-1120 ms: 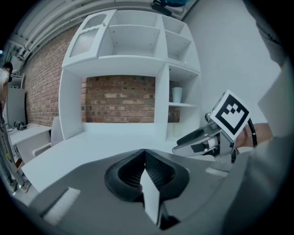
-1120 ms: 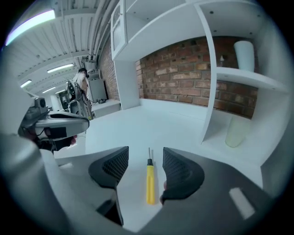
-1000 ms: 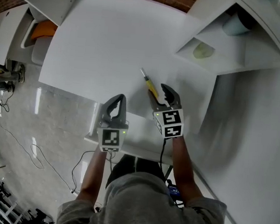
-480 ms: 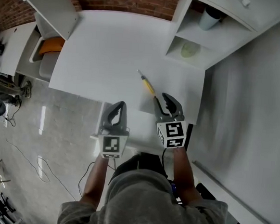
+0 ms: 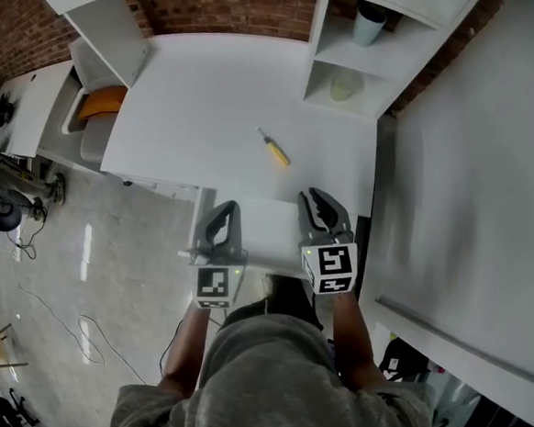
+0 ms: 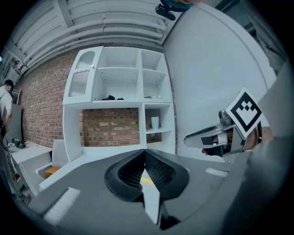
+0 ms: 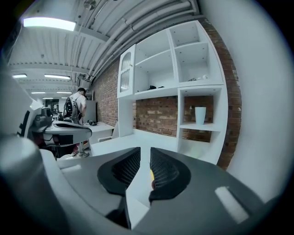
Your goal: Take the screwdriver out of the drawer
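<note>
Head view: the screwdriver (image 5: pixel 274 150) lies flat on the white counter (image 5: pixel 203 92), yellow handle towards the person, out in the open with nothing touching it. Both tools hang nearer the person's body, over what looks to be the pulled-out drawer (image 5: pixel 266 228) at the counter's near edge. The left hand-held gripper (image 5: pixel 223 214) and the right hand-held gripper (image 5: pixel 323 206) are each well apart from the screwdriver. A shelf unit (image 5: pixel 349 53) stands at the counter's far right.

Left gripper view: the left hand-held gripper (image 6: pixel 144 152) has its ribbed jaws meeting at the tips, with nothing held. A yellow sliver of the screwdriver (image 6: pixel 147 180) shows far beyond them on the counter. The right hand-held gripper (image 6: pixel 225 133) hangs off to the side.

Right gripper view: the right hand-held gripper (image 7: pixel 145 152) has just been closing. A slim gap is left between the jaws and nothing is in it. The screwdriver (image 7: pixel 152 174) shows only as a speck of yellow well ahead on the counter.

Judged from this, the taking-out is done, since the tool rests on the counter and both grippers are free of it. What is left seems to be tidying. If the drawer is indeed open, the next move calls for a closed jaw set square against its front and a straight, even push, kept clear of the screwdriver.
</note>
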